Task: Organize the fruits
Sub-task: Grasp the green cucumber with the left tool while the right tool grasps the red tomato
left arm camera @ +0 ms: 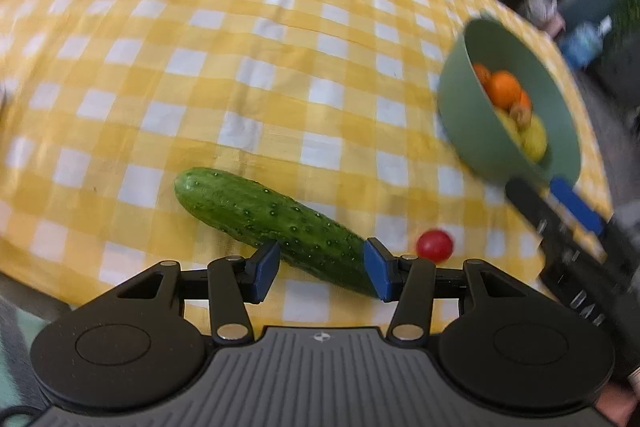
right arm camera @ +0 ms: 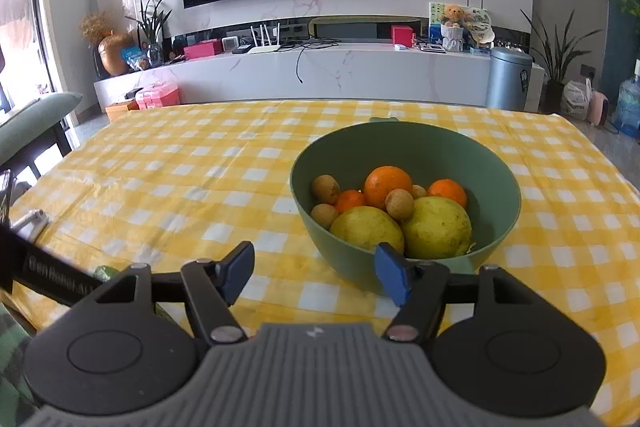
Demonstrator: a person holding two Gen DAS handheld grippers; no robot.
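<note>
Left wrist view: cucumber [left arm camera: 276, 227] is lying on the checked tablecloth [left arm camera: 240, 47] at lower centre, its near end between the left gripper [left arm camera: 322, 269] pads, jaws apart. Bowl [right arm camera: 404, 155] is sitting right of centre; right gripper [right arm camera: 316, 277] is gaping, empty.

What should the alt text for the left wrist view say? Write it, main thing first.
The left gripper, jaws open, hangs over a cucumber lying on a yellow checked tablecloth, a cherry tomato beside it. At right stands a green bowl of oranges and yellow fruit, with the right gripper near its rim.
</note>
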